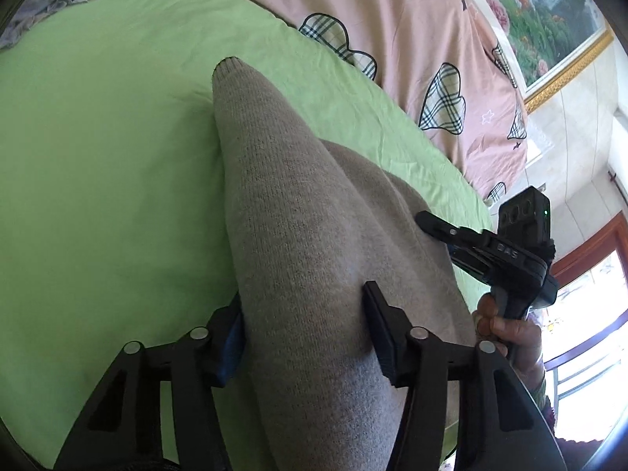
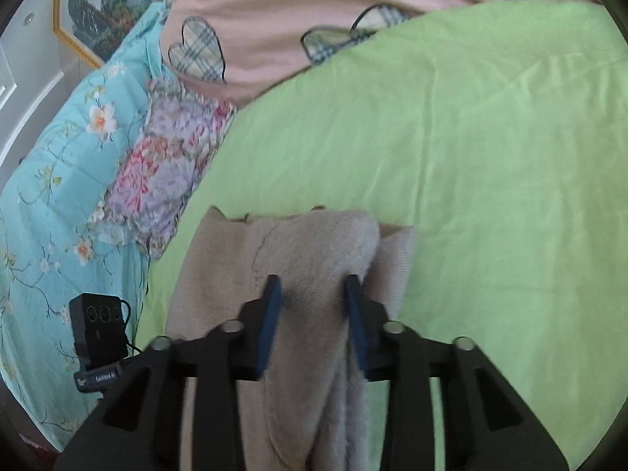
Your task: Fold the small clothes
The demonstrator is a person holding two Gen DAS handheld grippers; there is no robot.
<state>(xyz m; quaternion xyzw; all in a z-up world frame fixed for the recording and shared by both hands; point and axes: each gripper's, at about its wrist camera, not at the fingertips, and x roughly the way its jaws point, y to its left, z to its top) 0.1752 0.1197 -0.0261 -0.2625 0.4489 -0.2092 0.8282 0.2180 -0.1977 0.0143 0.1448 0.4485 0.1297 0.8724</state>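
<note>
A grey-beige knitted garment (image 1: 298, 204) lies bunched on the green sheet (image 1: 98, 165), one long fold reaching away to a narrow end. My left gripper (image 1: 304, 322) is shut on the thick near part of that fold, a pad pressing in on each side. In the left wrist view my right gripper (image 1: 435, 227) comes in from the right over the garment's far side, held by a hand (image 1: 506, 325). In the right wrist view my right gripper (image 2: 312, 302) is shut on a raised fold of the garment (image 2: 314, 251), whose fleecy inside shows.
A pink quilt with plaid hearts (image 1: 431, 39) borders the green sheet (image 2: 490, 157) at the back. A floral pillow (image 2: 165, 165) and a blue floral quilt (image 2: 59, 196) lie beside it. A black camera unit (image 2: 98, 325) sits low left. A framed picture (image 1: 549, 19) hangs on the wall.
</note>
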